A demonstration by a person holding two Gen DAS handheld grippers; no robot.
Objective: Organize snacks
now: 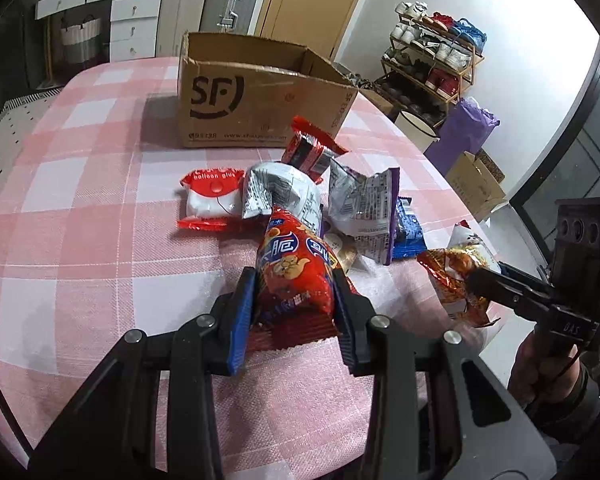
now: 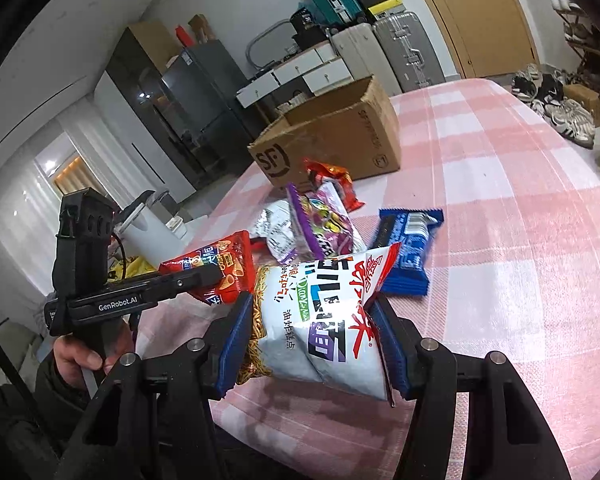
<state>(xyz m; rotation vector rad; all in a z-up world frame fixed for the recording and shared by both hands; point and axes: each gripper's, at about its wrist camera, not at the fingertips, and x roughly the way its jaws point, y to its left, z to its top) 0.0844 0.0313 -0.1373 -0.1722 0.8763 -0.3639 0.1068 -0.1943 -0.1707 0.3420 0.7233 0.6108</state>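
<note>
My left gripper (image 1: pixel 295 286) is shut on a red snack packet (image 1: pixel 288 252), lifted just above the pink checked cloth. My right gripper (image 2: pixel 312 320) is shut on a white fried-noodle bag (image 2: pixel 320 320), also held off the table. Each gripper shows in the other's view: the right gripper (image 1: pixel 478 282) at the right edge, the left gripper (image 2: pixel 206 276) at the left with the red packet (image 2: pixel 220 268). Beyond them lies a pile of snacks: a red-and-white packet (image 1: pixel 210 200), silver bags (image 1: pixel 278 192), a blue packet (image 2: pixel 408 248). Behind the pile stands an open cardboard box (image 1: pixel 260 92).
The round table (image 1: pixel 80 200) carries a pink checked cloth and drops off at its right edge. A shoe rack (image 1: pixel 432 60) and a purple bag (image 1: pixel 464 132) stand on the floor beyond. A white kettle (image 2: pixel 148 228) sits left of the table. A person's hand (image 2: pixel 80 356) holds the left gripper's handle.
</note>
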